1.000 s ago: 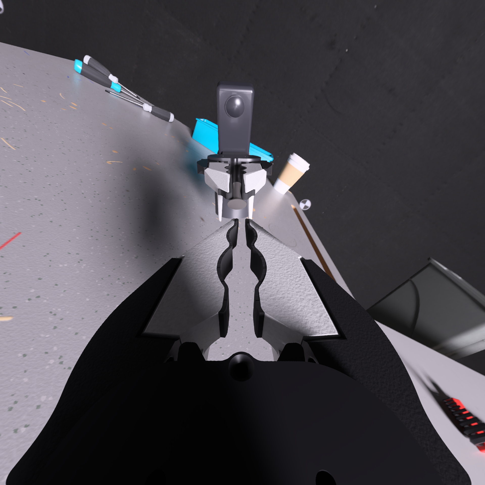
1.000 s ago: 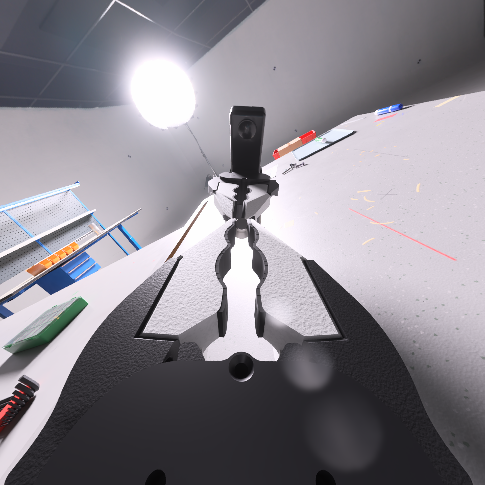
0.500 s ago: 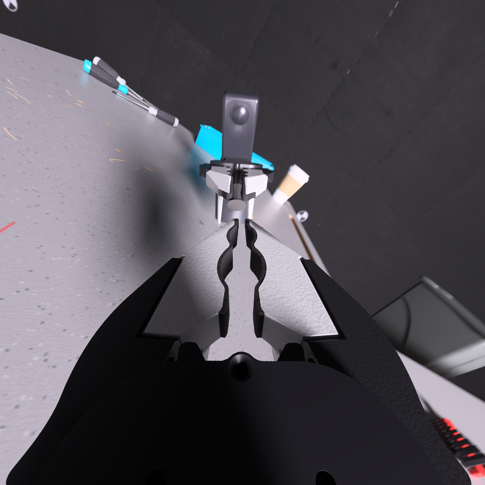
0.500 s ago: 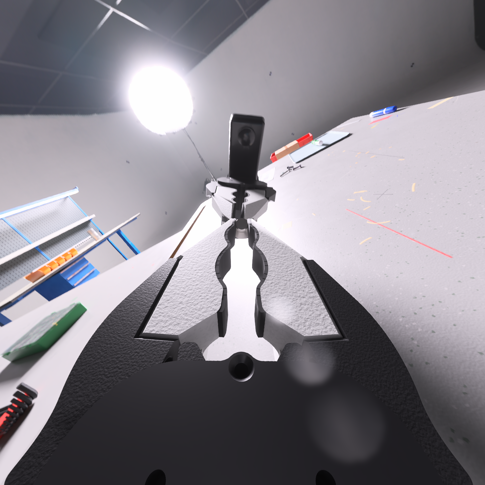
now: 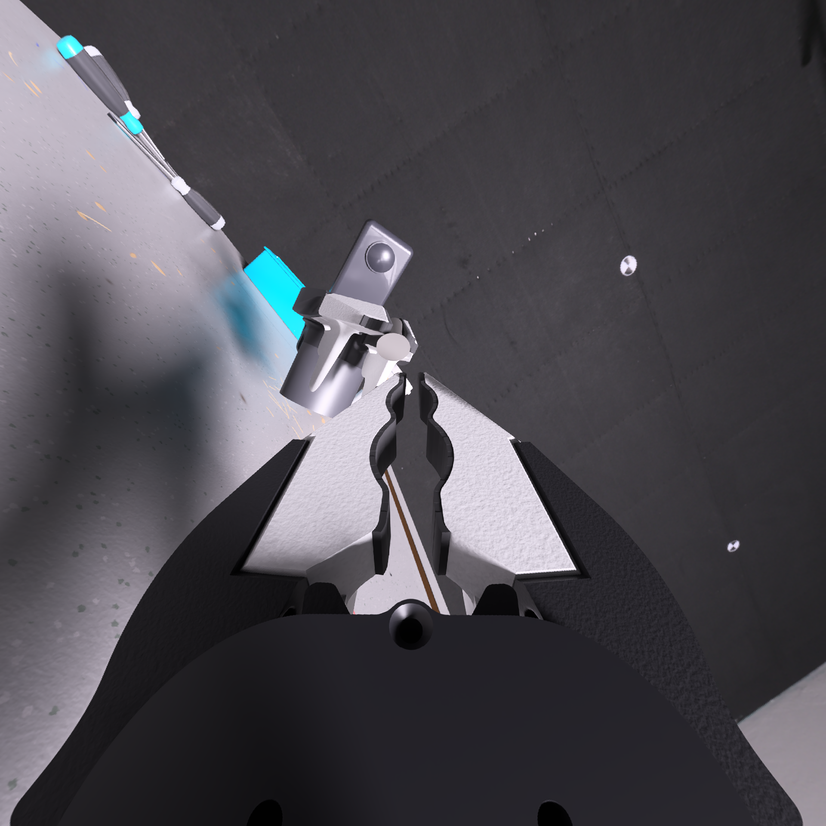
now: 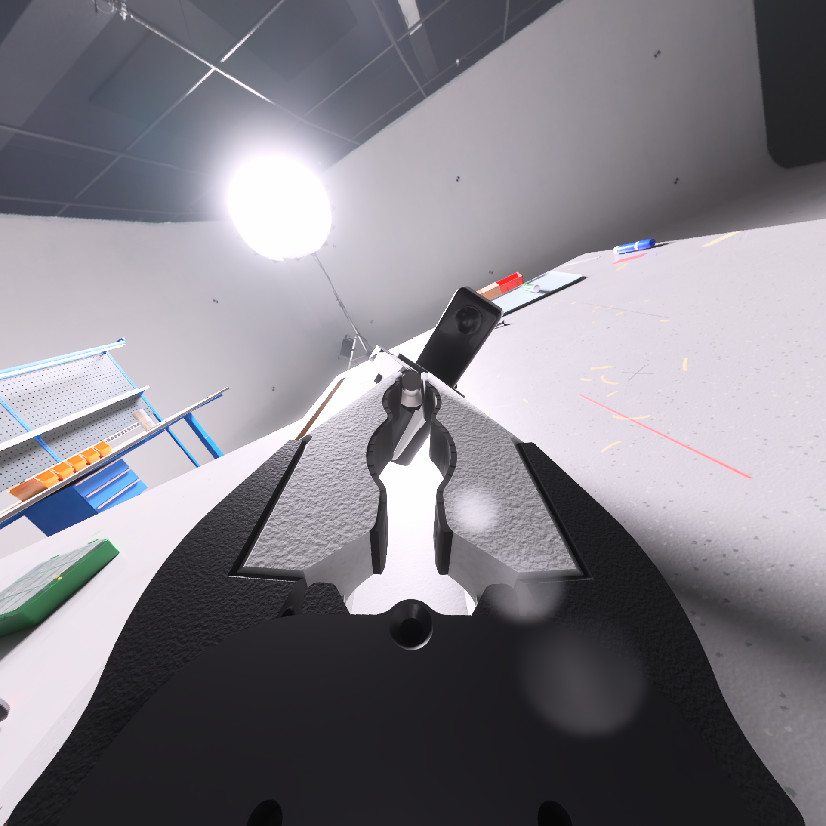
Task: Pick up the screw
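in the left wrist view, the left gripper [image 5: 411, 380] had its jaws narrow, a thin gap between the tips and nothing in it. just past those tips, toward 11 o'clock, the right gripper [image 5: 380, 357] faced back, tilted, and held the screw [image 5: 392, 346]; only the round pale head showed, its flat face pointing at the camera, so the long axis ran away along the line of sight. screwdrivers [image 5: 134, 129] lay on the table [image 5: 89, 357] at 10 o'clock, a cyan box [image 5: 272, 279] behind the right gripper.

in the right wrist view, the right gripper [image 6: 411, 391] was closed on the screw [image 6: 409, 395] near its fingertips. the screw's long axis lay roughly along the fingers, pointing away at 12 o'clock toward the left gripper [image 6: 402, 366], which was close ahead and tilted. a green board [image 6: 53, 576] lay at 8 o'clock, a blue marker [image 6: 634, 246] at 1 o'clock.
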### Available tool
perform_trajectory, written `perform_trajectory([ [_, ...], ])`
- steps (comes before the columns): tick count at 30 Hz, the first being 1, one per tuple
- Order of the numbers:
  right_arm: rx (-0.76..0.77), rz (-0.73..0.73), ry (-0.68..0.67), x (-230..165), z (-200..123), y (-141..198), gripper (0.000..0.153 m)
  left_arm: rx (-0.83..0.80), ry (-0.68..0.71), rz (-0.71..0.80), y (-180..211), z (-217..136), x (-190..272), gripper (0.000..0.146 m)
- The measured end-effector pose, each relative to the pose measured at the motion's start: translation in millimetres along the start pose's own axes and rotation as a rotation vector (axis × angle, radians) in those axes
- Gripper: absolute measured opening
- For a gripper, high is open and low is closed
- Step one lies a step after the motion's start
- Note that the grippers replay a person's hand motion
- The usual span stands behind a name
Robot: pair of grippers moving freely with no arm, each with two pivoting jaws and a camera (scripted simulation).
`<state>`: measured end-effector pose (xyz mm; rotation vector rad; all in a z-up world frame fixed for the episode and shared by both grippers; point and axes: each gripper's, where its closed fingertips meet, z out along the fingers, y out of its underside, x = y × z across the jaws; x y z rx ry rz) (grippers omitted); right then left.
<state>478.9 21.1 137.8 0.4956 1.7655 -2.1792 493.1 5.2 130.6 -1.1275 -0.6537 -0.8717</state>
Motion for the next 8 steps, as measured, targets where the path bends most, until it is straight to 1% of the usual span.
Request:
perform_trajectory([
  [8,0.063,-0.018,-0.001,-2.5,0.9,-5.6,0.008,0.056,0.032,-0.047,-1.9,2.3,4.4,0.005],
])
